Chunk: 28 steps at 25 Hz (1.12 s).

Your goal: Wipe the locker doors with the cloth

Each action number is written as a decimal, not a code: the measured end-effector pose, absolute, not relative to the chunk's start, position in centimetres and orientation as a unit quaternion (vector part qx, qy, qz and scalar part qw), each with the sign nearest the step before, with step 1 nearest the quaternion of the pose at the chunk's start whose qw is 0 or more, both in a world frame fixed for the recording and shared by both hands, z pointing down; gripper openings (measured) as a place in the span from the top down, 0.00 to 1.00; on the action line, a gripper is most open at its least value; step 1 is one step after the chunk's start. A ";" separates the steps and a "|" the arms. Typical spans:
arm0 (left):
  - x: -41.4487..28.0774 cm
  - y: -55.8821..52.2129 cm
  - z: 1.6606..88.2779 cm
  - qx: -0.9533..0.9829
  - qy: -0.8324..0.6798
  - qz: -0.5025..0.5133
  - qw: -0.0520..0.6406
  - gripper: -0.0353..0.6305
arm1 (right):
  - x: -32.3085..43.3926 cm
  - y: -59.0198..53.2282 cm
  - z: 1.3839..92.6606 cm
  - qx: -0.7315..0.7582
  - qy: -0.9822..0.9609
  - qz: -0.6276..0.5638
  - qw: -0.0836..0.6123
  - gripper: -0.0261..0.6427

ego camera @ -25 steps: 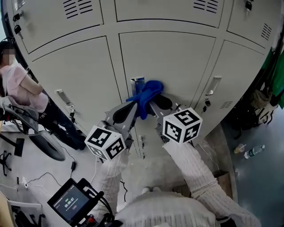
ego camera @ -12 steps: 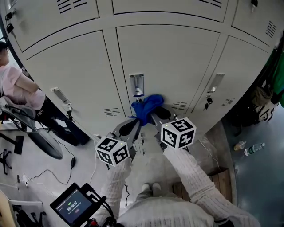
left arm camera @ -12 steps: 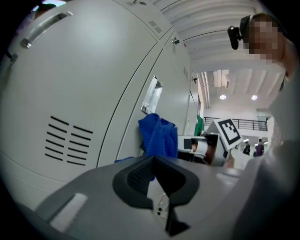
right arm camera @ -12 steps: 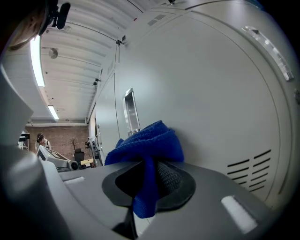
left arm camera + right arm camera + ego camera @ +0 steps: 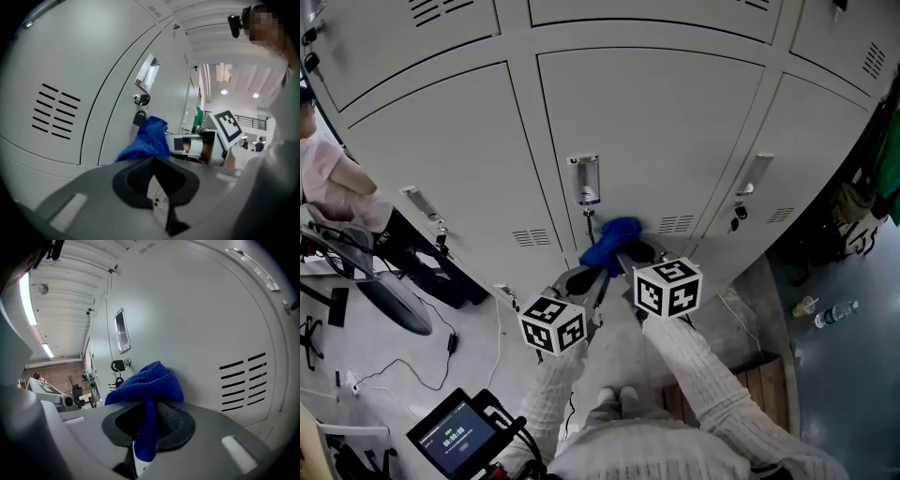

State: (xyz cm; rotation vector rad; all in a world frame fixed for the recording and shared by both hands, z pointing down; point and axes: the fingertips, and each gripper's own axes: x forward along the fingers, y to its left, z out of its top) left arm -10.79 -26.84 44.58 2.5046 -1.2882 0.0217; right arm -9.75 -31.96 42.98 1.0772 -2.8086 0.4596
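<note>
Our right gripper (image 5: 147, 420) pinches the blue cloth (image 5: 146, 380), which is bunched against the middle locker door (image 5: 656, 122) near its bottom edge, between the key lock (image 5: 124, 363) and the vent slots (image 5: 241, 383). Our left gripper (image 5: 157, 176) hangs just beside it, jaws pressed together on nothing. We judge that flat, firm, overlapping strokes will serve best, skirting the lock. We cannot tell how much of the cloth actually touches the door.

You have nothing here you can read outright. In the head view, the small screen (image 5: 455, 433) at 7 o'clock shows a row of digits too small to make out. The slip in the card holder (image 5: 586, 180) on the middle locker door (image 5: 656, 122) is too blurred to read.
</note>
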 end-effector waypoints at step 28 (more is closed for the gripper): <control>-5.8 -27.7 24.1 0.917 -0.390 -0.075 -0.045 0.94 | -3.0 -31.2 21.7 0.368 -0.924 0.001 -0.107 0.89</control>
